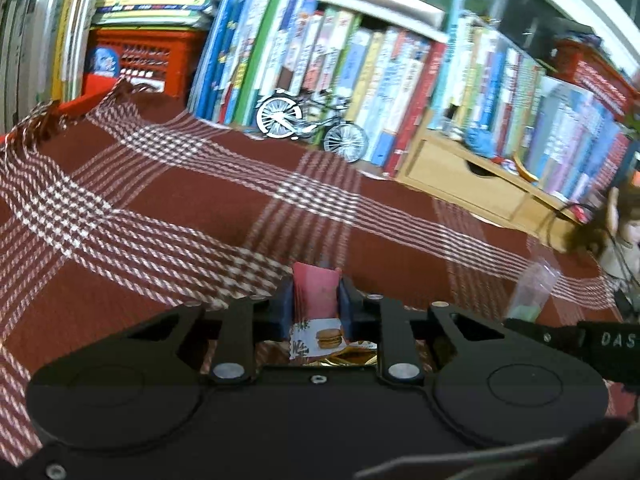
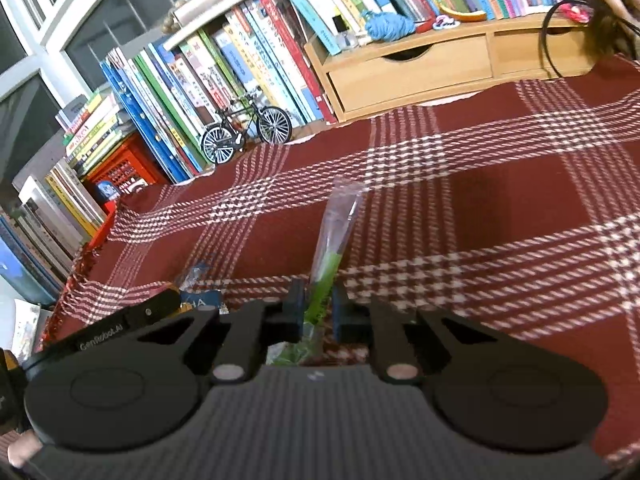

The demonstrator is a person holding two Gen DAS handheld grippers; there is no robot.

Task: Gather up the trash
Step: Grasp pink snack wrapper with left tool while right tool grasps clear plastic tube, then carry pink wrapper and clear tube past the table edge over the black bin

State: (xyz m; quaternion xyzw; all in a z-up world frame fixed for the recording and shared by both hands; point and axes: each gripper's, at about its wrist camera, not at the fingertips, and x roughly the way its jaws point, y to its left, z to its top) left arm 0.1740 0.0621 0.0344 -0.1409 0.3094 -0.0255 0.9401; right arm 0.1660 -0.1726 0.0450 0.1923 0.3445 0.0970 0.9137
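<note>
Fingers pinch trash on both sides: the left gripper clamps a red snack wrapper at lower centre of its view, and the right gripper nips a clear-and-green plastic sleeve standing up over the checked tablecloth. No bin shows in either view. Judging by this, carry both pieces with steady pressure, clear of the toy bicycle by the books.
</note>
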